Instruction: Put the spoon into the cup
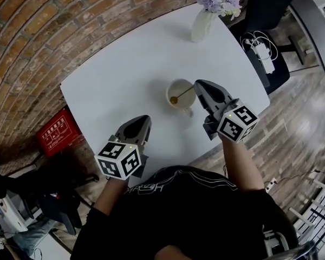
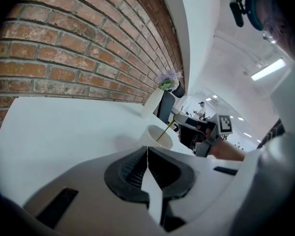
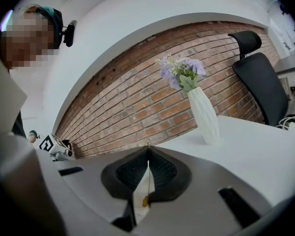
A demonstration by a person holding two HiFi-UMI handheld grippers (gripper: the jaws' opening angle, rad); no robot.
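Observation:
A white cup (image 1: pixel 181 93) stands on the white table (image 1: pixel 124 58), a little right of its middle. A thin gold spoon (image 1: pixel 182 94) leans in it, bowl down inside and handle tilted up to the right. My right gripper (image 1: pixel 197 84) is shut on the handle's tip just above the cup's rim. In the right gripper view the spoon (image 3: pixel 146 181) hangs down from the closed right gripper (image 3: pixel 148 148). My left gripper (image 1: pixel 146 118) is shut and empty, near the table's front edge. In the left gripper view the cup (image 2: pixel 155 135) and spoon (image 2: pixel 165 130) lie just past the left gripper (image 2: pixel 147 149).
A white ribbed vase (image 1: pixel 204 23) with purple flowers stands at the table's far right corner. A brick wall runs along the table's left side. A red crate (image 1: pixel 58 130) sits on the floor at left, and a black chair (image 1: pixel 265 53) with cables stands at right.

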